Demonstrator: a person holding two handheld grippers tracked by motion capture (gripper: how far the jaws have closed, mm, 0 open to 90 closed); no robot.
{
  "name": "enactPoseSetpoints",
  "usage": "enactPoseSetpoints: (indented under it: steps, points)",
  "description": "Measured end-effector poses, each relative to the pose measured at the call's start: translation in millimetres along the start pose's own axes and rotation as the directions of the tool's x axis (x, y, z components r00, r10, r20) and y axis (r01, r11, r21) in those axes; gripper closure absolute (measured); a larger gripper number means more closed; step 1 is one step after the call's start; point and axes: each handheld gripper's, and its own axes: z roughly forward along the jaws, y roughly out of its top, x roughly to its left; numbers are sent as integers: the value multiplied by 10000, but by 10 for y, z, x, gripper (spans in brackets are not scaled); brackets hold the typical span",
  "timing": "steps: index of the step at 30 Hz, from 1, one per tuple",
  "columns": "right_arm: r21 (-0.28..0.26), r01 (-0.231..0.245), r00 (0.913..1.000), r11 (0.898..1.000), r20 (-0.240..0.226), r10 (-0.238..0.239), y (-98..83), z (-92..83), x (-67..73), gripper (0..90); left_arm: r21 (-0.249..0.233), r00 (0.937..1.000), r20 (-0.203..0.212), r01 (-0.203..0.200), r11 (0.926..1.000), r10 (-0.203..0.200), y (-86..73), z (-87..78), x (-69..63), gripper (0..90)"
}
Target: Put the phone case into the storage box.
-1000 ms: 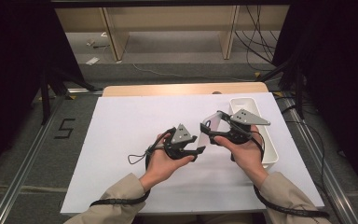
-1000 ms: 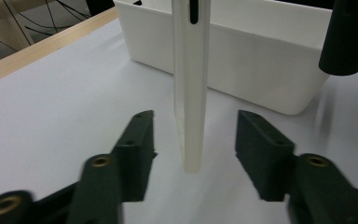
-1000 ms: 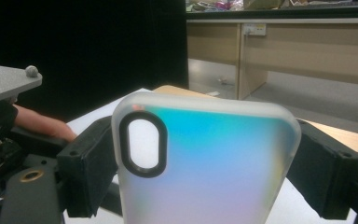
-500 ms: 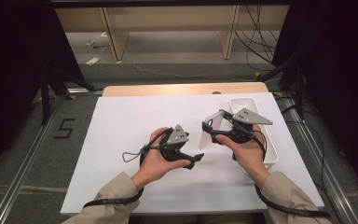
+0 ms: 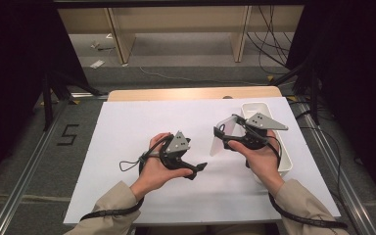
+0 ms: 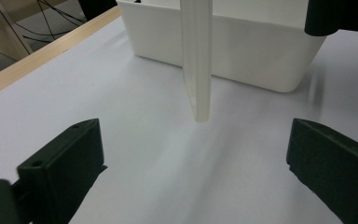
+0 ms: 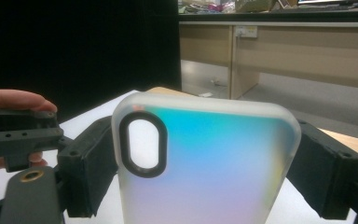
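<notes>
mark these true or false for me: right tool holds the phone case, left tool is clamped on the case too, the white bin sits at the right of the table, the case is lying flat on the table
1. The right tool holds the phone case. True: its jaws press on the case's two sides.
2. The left tool is clamped on the case too. False: its jaws have just been opening and stand wide apart with nothing between them.
3. The white bin sits at the right of the table. True.
4. The case is lying flat on the table. False: it is held up off the white surface, standing on edge, beside the bin.
</notes>
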Motion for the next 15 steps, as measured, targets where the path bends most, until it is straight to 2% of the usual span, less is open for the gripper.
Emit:
enactPoseSetpoints:
  steps: [6, 15]
  points:
    - [0, -27, 10000, 10000, 58, 27, 6, -13, -18, 174, -15, 9999, -147, 61, 10000, -61, -35, -64, 36, 0]
    - [-13, 1, 9999, 10000, 166, -1, 17, -28, -42, 174, -10, 9992, -360, 196, 9998, -196, -107, -174, 95, 0]
